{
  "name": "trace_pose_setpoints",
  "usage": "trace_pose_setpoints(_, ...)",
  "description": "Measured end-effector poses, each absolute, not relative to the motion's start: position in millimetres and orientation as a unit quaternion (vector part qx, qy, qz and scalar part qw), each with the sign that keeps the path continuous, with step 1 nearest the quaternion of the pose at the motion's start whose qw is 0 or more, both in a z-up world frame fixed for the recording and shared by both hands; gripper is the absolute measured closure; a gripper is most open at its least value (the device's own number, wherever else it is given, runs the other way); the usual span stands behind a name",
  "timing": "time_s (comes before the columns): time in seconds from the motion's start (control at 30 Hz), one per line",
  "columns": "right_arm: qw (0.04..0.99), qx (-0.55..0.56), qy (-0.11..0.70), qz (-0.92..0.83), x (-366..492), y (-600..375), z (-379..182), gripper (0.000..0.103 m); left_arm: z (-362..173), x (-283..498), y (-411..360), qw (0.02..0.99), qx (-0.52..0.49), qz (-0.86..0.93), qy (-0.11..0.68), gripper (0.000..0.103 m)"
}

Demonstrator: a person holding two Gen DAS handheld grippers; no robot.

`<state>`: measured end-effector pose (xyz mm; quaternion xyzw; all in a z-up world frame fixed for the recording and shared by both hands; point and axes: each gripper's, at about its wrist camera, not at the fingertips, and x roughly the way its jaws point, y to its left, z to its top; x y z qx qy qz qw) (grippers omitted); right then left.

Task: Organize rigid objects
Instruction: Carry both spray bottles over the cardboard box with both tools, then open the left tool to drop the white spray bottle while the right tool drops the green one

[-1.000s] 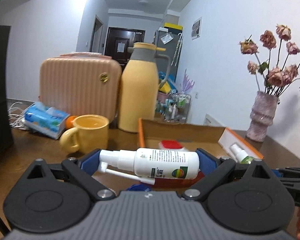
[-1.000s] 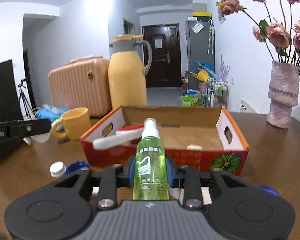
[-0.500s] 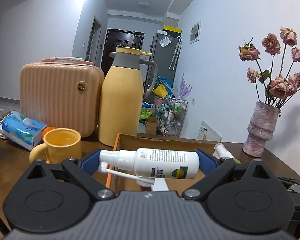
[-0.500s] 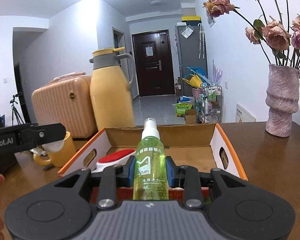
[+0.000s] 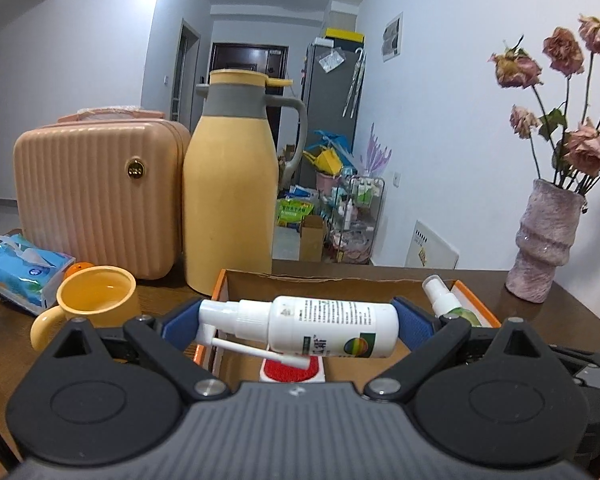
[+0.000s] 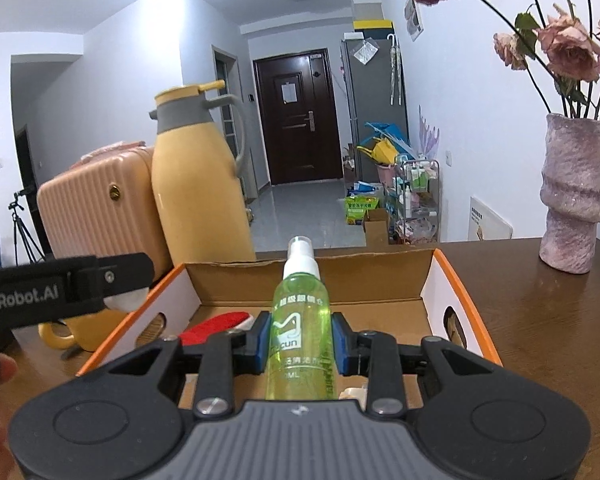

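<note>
Behind cardboard box, tissue pack shows only leftward.

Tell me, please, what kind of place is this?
Most likely a lived-in home: a wooden table with a vase of dried roses and a yellow thermos jug, and a hallway leading to a dark entrance door.

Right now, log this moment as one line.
left tongs: white spray bottle | right tongs: green spray bottle | both above box
</note>
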<state>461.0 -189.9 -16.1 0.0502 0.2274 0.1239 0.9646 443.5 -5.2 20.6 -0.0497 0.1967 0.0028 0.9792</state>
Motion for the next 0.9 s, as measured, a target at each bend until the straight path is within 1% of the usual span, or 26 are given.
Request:
trace_pose_setpoints(0.6,0.958,0.041,0.261,0.108,491.0,-195.4,-28.5,0.073,6.3,492.5,-5.8,0.966,-0.032,0.018,0.257,0.004)
trace_pose_setpoints(0.73,0.955,0.029,0.276,0.106,493.6,-193.6,-28.2,0.073,5.8,494.9,-5.3,0.963,-0.028,0.001,0.268,0.002)
trace_pose_setpoints(0.77,0.954,0.028,0.279,0.103,494.0,-194.6,-28.3,0.067,6.1,494.5,-6.0,0.962,-0.028,-0.002,0.272,0.001)
trace_pose_setpoints(0.8,0.954,0.024,0.281,0.1,494.9,-194.1,-26.9,0.047,6.1,493.5,-6.5,0.961,-0.028,-0.006,0.274,0.0)
trace_pose_setpoints(0.83,0.956,0.02,0.279,0.092,494.0,-194.4,-25.8,0.033,6.3,492.6,-6.8,0.961,-0.028,-0.006,0.274,0.0)
trace_pose_setpoints(0.87,0.958,0.017,0.273,0.085,492.2,-194.5,-24.5,0.01,6.5,492.1,-7.1,0.961,-0.025,-0.007,0.275,0.0)
trace_pose_setpoints(0.9,0.96,0.014,0.266,0.083,490.5,-194.6,-23.0,0.006,6.4,492.1,-7.5,0.96,-0.023,-0.007,0.278,0.0)
